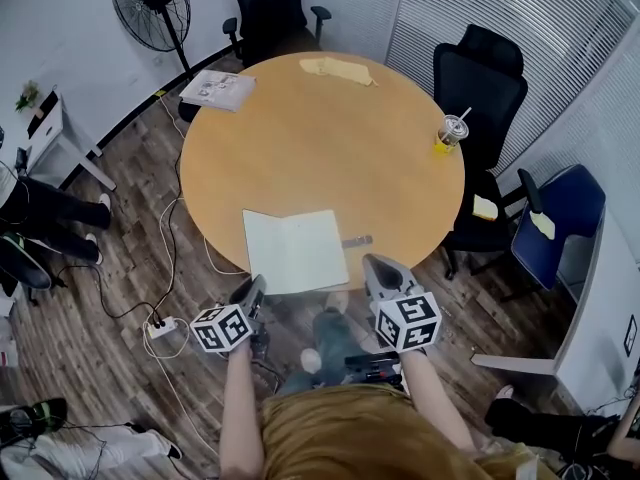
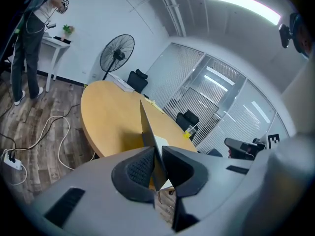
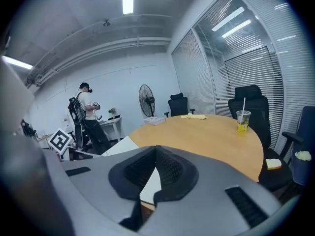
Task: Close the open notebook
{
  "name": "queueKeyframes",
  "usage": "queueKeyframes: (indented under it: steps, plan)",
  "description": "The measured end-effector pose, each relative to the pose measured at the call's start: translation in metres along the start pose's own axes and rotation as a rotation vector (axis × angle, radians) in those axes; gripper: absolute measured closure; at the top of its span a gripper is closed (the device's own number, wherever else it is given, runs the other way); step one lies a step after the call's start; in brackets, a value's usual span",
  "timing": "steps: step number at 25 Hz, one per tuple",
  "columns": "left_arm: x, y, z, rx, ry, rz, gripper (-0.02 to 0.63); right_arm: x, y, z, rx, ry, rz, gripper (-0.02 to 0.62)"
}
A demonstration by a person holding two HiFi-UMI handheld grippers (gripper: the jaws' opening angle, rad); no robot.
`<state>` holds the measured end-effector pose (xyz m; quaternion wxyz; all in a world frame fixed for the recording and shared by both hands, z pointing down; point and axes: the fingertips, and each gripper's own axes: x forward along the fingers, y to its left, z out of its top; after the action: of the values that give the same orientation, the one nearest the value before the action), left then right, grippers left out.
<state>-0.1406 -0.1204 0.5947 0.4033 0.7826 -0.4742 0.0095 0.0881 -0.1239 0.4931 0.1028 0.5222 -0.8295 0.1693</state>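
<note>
A raised leaf of the one notebook (image 1: 295,248) is clamped edge-on between the nearly closed jaws of the left gripper (image 2: 157,149). The right gripper (image 3: 155,146) is seen with its jaws tip to tip and nothing between them, at the notebook's near right corner. The notebook is laid open, white pages up, at the near edge of the one round table (image 1: 320,148). Square black-and-white markers are borne by the left cube (image 1: 222,328) and the right cube (image 1: 408,320). Farther off, one cup (image 1: 452,131), one yellow cloth (image 1: 340,68) and one booklet (image 1: 218,88) are set near the rim; the booklet's print is too small to be read. One fan (image 1: 150,3) and one blue chair (image 1: 565,208) are seen beyond the table.
</note>
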Motion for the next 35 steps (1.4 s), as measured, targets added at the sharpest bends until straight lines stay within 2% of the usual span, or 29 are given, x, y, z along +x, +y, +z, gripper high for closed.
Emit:
queueKeyframes:
  steps: [4,11,21,35]
  plan:
    - [-0.004,0.000,-0.002,0.013,0.004,0.002,0.551,-0.002,0.006,-0.003,0.003,0.005,0.006,0.584]
    - [-0.001,-0.011,0.005,0.081,0.014,0.018,0.551,-0.005,0.011,0.000,-0.003,-0.008,0.003,0.584]
    - [0.018,-0.037,0.017,0.152,0.028,-0.019,0.551,-0.007,-0.003,-0.001,0.008,-0.008,-0.027,0.584]
    - [0.026,-0.057,0.011,0.315,0.076,-0.030,0.522,-0.002,-0.009,-0.007,0.016,0.012,-0.025,0.584]
